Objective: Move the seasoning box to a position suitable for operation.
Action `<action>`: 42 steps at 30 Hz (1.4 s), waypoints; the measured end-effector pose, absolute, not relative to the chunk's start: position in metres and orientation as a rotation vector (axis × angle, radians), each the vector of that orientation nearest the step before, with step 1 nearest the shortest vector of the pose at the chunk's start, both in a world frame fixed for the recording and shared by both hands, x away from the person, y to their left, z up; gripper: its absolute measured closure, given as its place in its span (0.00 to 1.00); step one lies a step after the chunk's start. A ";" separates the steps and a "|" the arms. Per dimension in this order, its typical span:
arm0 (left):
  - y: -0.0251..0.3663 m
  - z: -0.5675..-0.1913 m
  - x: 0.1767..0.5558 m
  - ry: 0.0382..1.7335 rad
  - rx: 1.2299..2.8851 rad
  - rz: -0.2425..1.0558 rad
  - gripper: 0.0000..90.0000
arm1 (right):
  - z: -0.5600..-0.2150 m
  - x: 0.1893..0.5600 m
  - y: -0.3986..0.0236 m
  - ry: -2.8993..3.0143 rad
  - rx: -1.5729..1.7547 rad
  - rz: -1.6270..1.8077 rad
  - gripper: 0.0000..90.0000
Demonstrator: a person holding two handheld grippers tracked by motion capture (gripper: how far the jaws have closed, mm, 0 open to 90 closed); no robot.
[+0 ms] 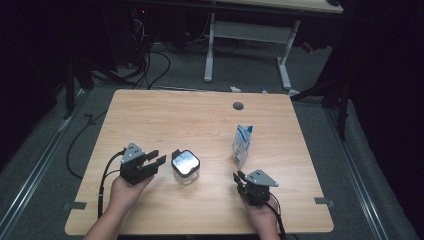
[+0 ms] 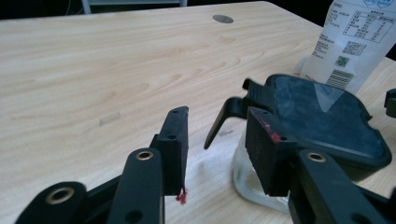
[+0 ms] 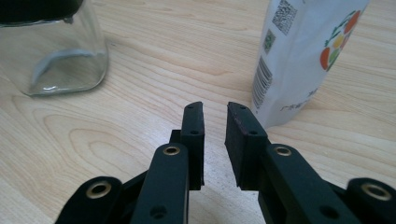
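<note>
A square glass jar [image 1: 185,166] with a black clip lid [image 2: 322,119] stands on the wooden table [image 1: 165,115], left of middle near the front. My left gripper [image 1: 156,157] hovers just left of the jar. Its jaws [image 2: 217,116] stand open with nothing between them, and the lid's latch is just beyond the right jaw. A white and blue carton [image 1: 242,145] stands upright to the jar's right. My right gripper [image 1: 238,176] sits close in front of the carton [image 3: 303,56]. A narrow empty gap parts its jaws [image 3: 215,109], and the jar [image 3: 51,51] is off to the left.
A round cable hole [image 1: 238,106] sits in the table's far right part. Beyond the table stands a white-legged desk [image 1: 250,30], with cables [image 1: 150,65] on the dark floor. The table's far half is bare wood.
</note>
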State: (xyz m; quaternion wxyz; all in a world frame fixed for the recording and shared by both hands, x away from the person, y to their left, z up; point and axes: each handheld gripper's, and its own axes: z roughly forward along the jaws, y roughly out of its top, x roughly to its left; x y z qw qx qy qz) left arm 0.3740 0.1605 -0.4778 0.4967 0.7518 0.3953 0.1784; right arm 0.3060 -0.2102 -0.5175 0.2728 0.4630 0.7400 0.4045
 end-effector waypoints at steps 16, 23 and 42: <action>0.142 -0.465 0.385 0.896 1.874 0.426 0.72 | -0.519 0.308 -0.211 2.000 1.263 1.095 0.77; 0.132 -0.465 0.388 0.891 1.899 0.430 0.94 | -0.518 0.309 -0.211 2.005 1.259 1.101 0.76; 0.127 -0.464 0.393 0.882 1.888 0.444 1.00 | -0.517 0.307 -0.208 2.020 1.232 1.100 0.76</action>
